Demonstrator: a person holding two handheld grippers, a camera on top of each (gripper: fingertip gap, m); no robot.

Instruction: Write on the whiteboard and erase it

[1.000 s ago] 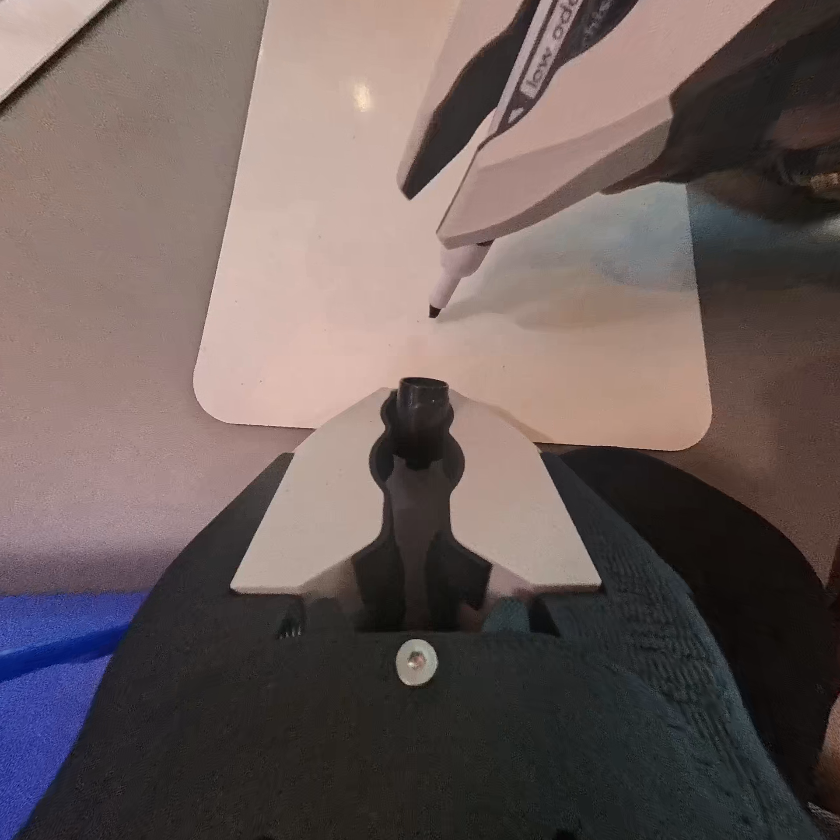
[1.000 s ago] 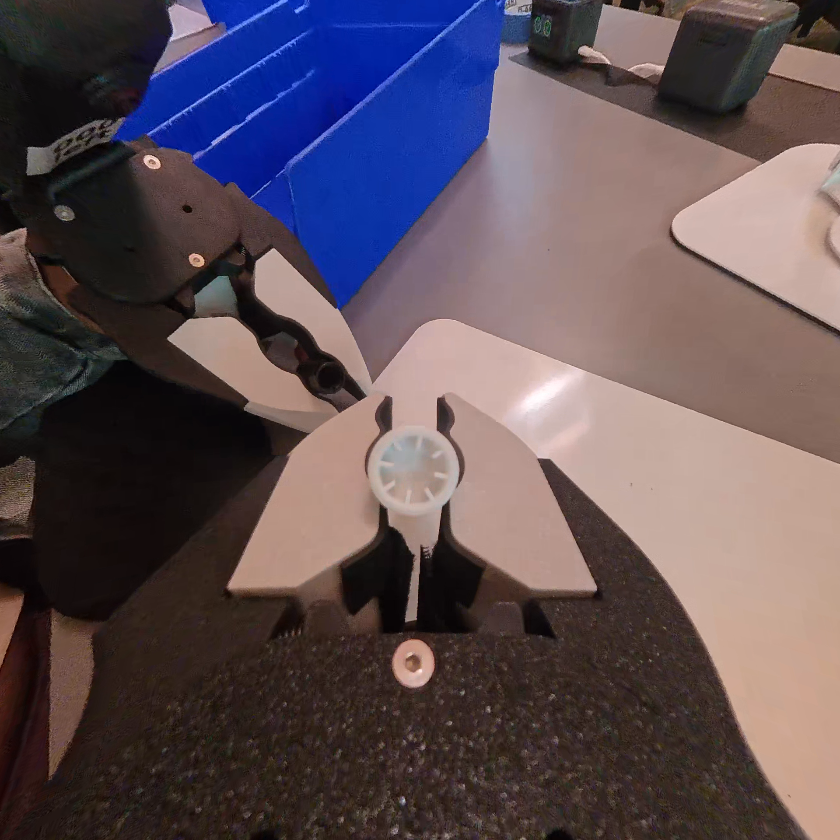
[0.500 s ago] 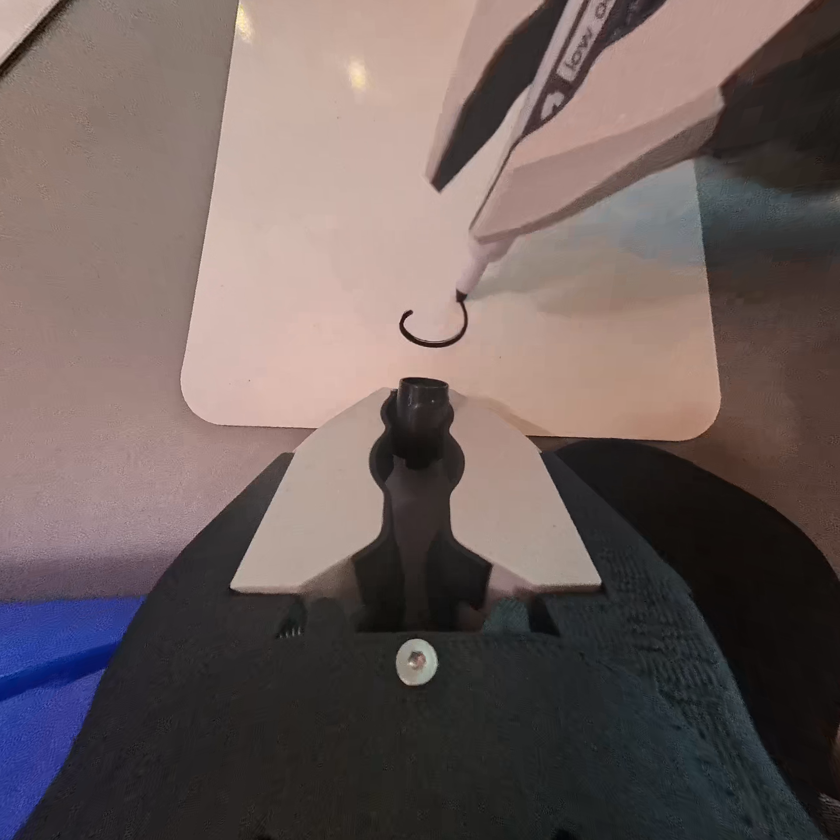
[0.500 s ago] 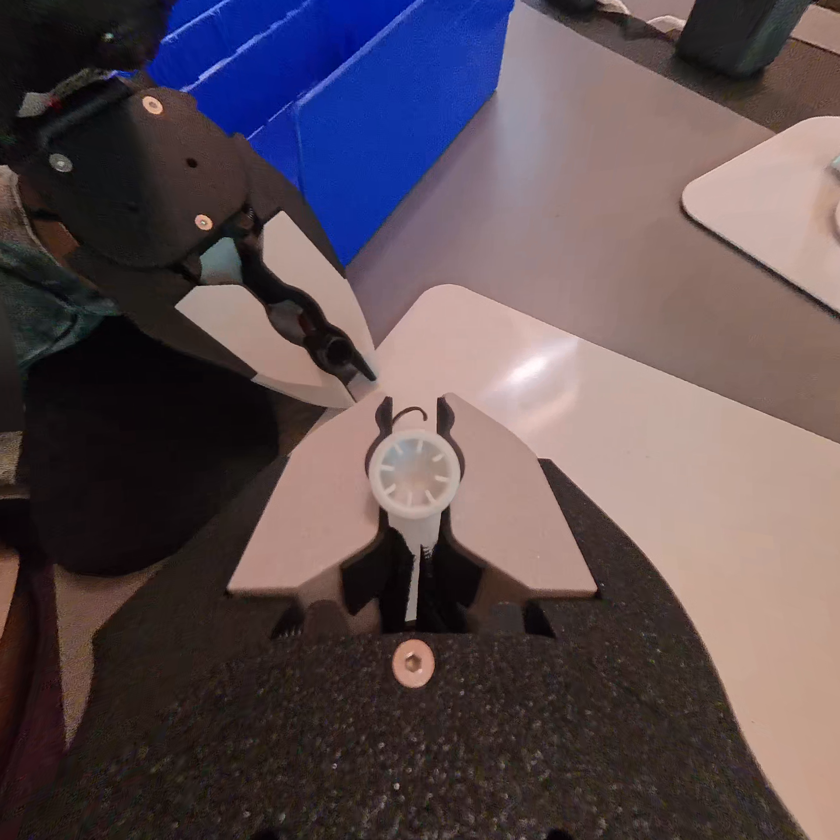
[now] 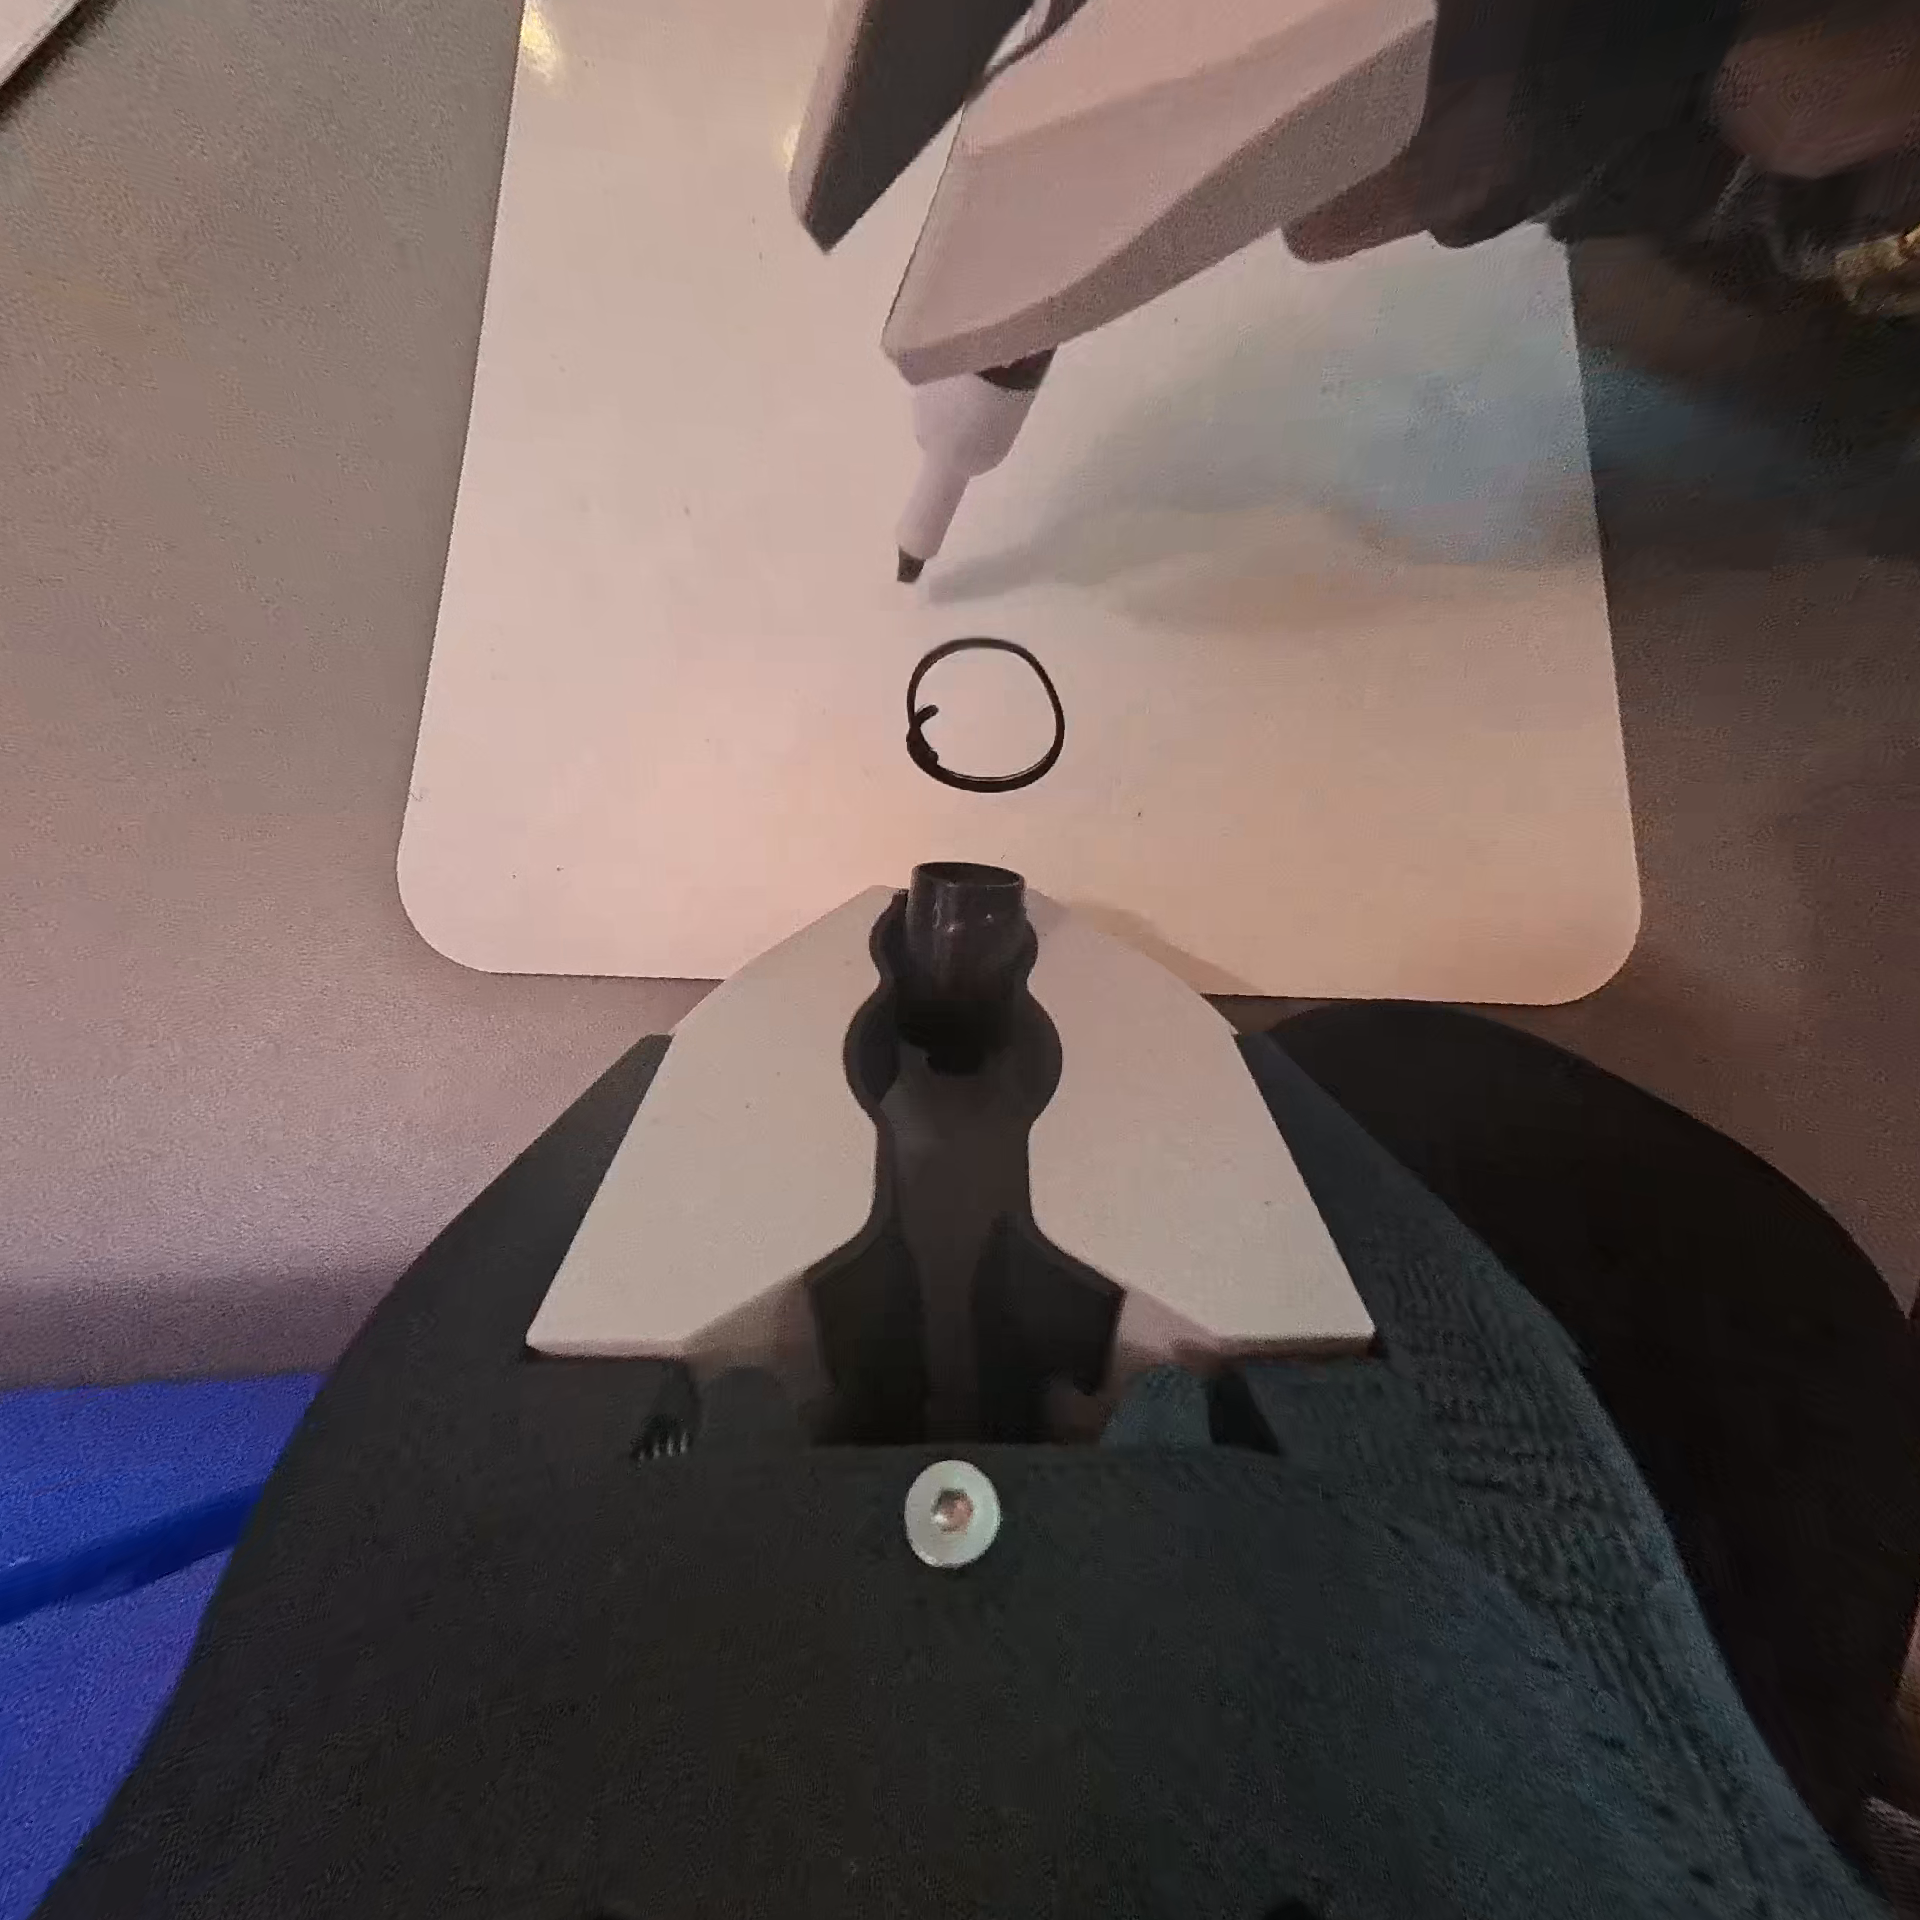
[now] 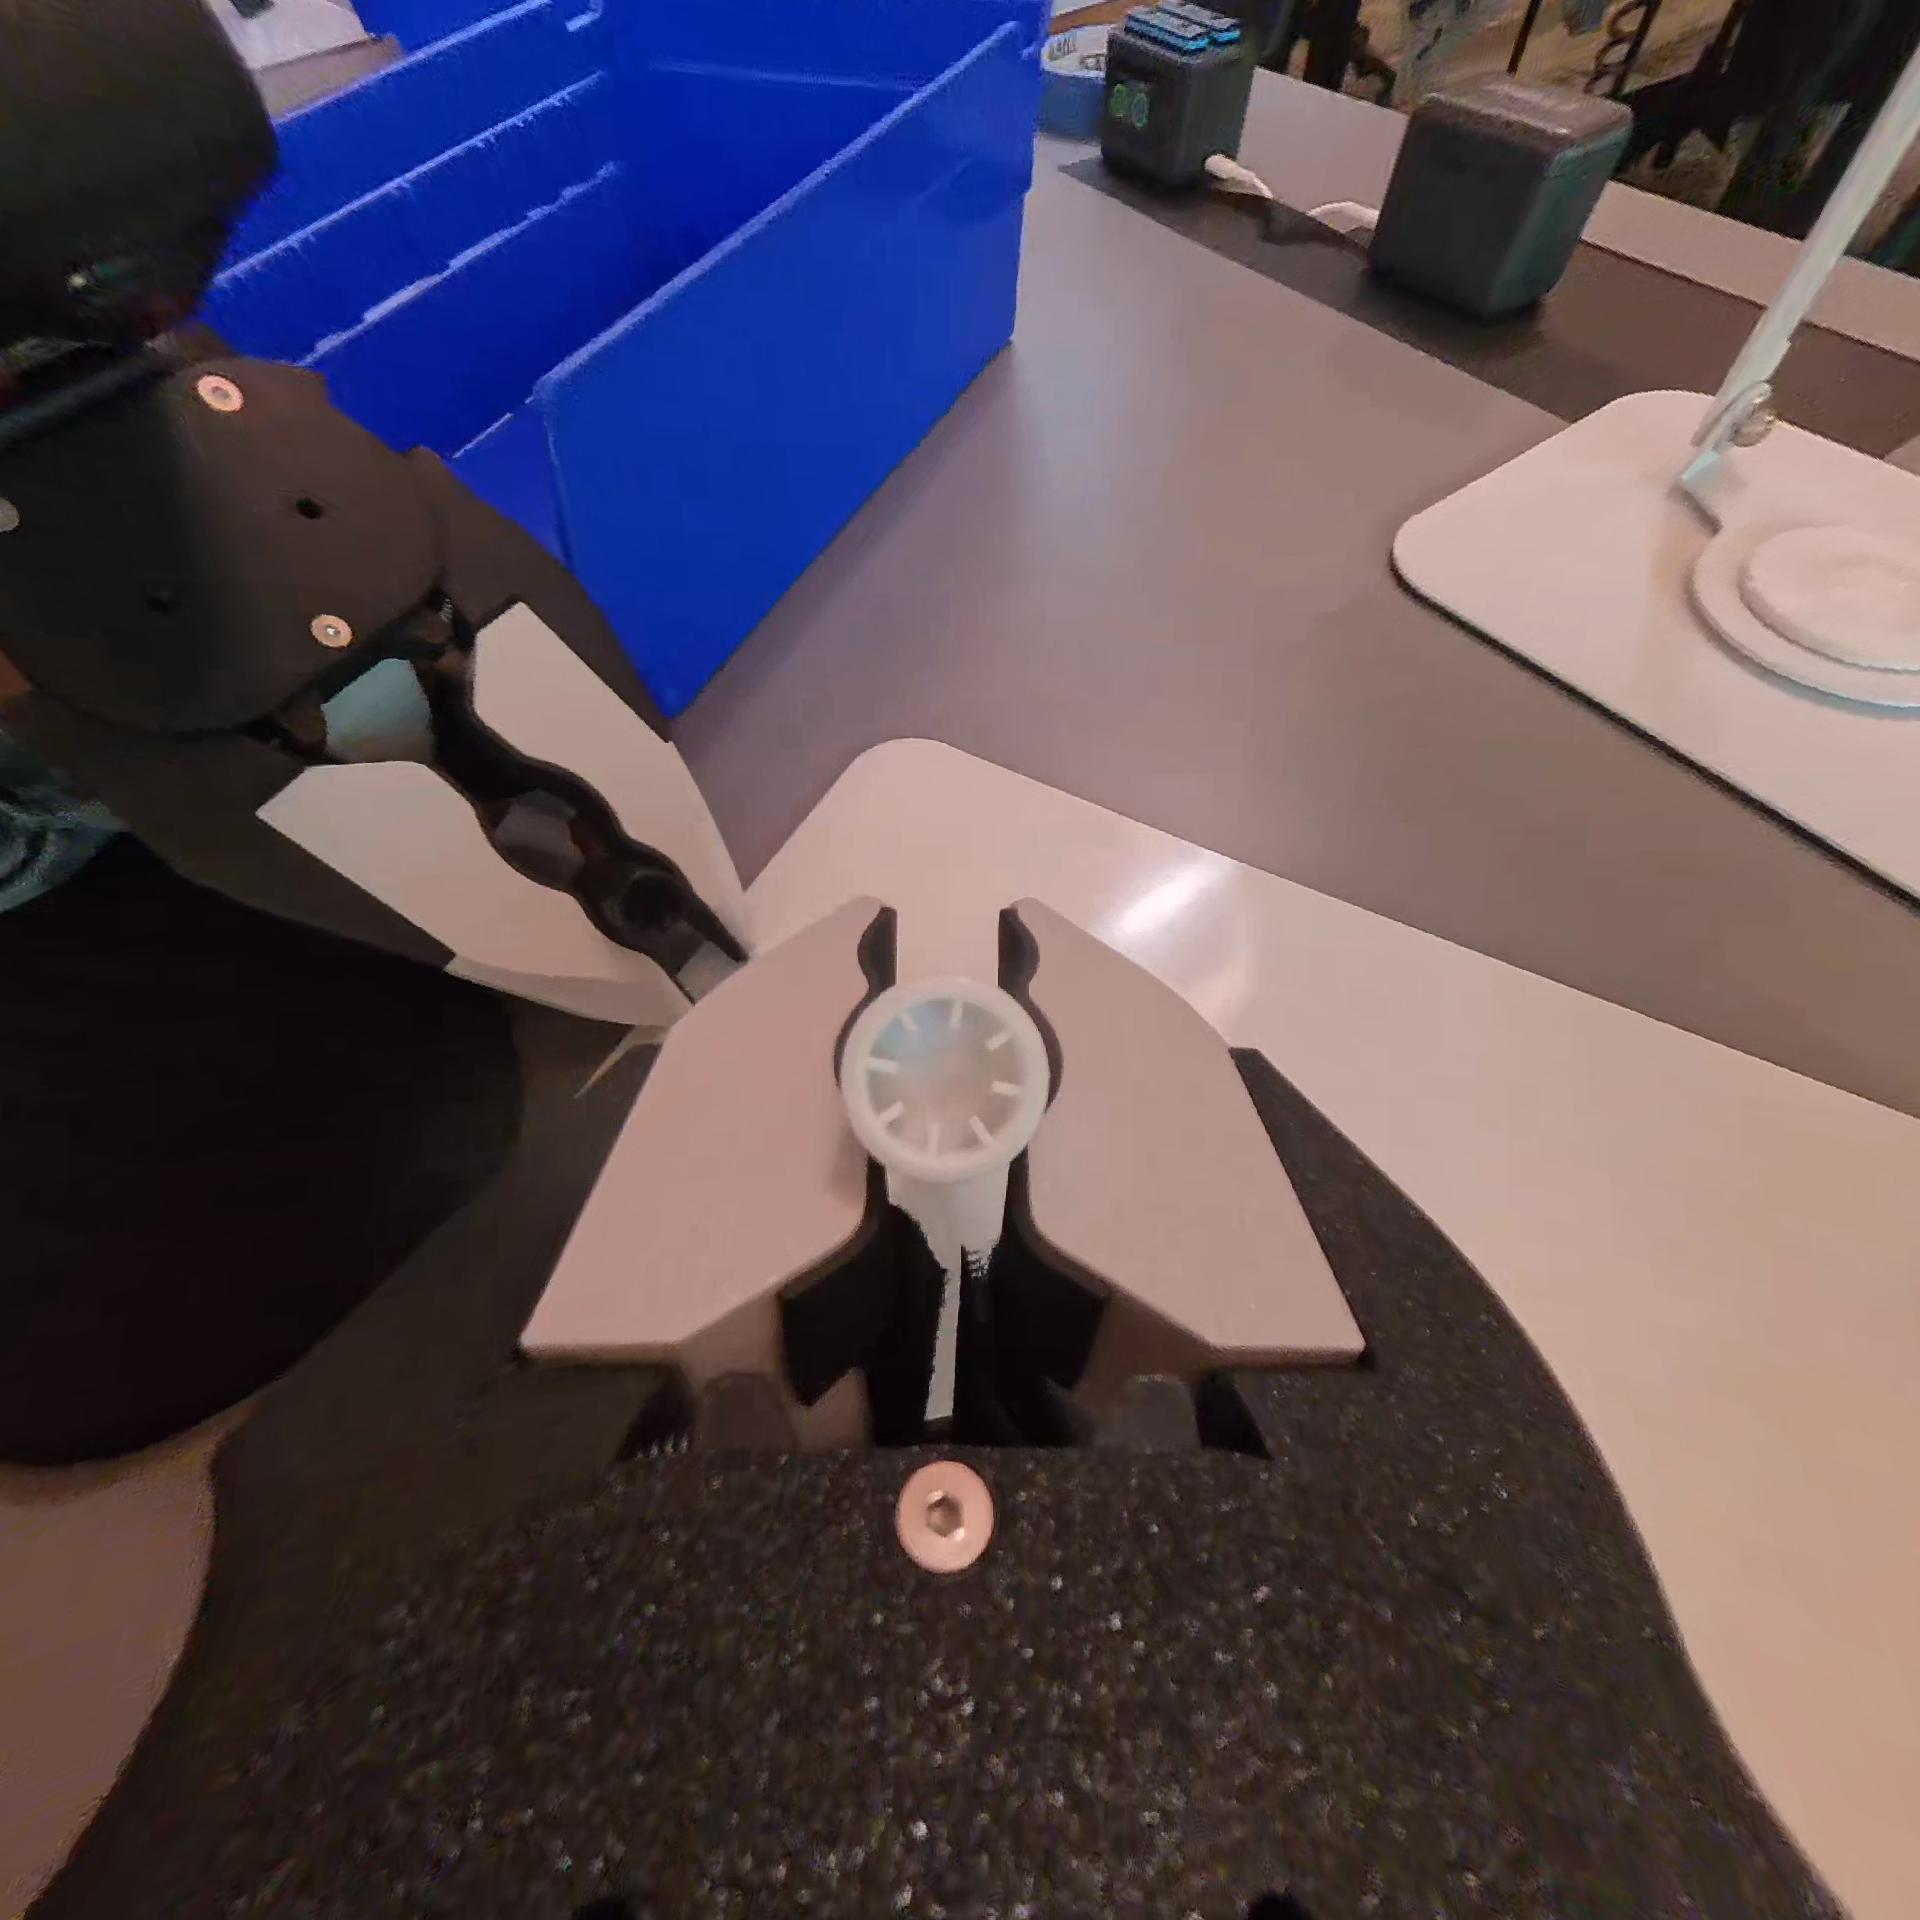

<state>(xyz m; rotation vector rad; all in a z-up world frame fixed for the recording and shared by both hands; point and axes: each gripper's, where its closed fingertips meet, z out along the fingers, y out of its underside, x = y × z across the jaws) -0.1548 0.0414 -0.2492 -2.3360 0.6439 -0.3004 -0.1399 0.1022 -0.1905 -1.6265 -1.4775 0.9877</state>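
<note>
A white whiteboard [image 5: 675, 520] lies flat on the grey table and bears a black drawn circle [image 5: 985, 715]. My right gripper [image 5: 894, 301] is shut on a white marker [image 5: 951, 447] and reaches in from the top. The marker's black tip [image 5: 909, 566] is just beyond the circle, close to the board. In the right wrist view the marker's white rear end [image 6: 943, 1081] sits between my right gripper's [image 6: 943, 925] jaws, over the whiteboard [image 6: 1403, 1091]. My left gripper [image 5: 961, 904] is shut on the black marker cap [image 5: 961, 935] at the board's near edge. It also shows in the right wrist view [image 6: 717, 935].
Blue divided bins [image 6: 727, 312] stand left of the board. A second white base [image 6: 1538, 561] with a round white pad [image 6: 1829, 603] and a stand lies at the right. Dark boxes [image 6: 1496, 197] sit at the back. A dark round shape [image 5: 1558, 1195] lies by my left gripper. Tip to tip, the grippers are about 9 centimetres apart.
The marker drew a full circle on the board, which was blank one second ago. The tip has since moved off the line to a spot beyond the circle. My left gripper stayed put.
</note>
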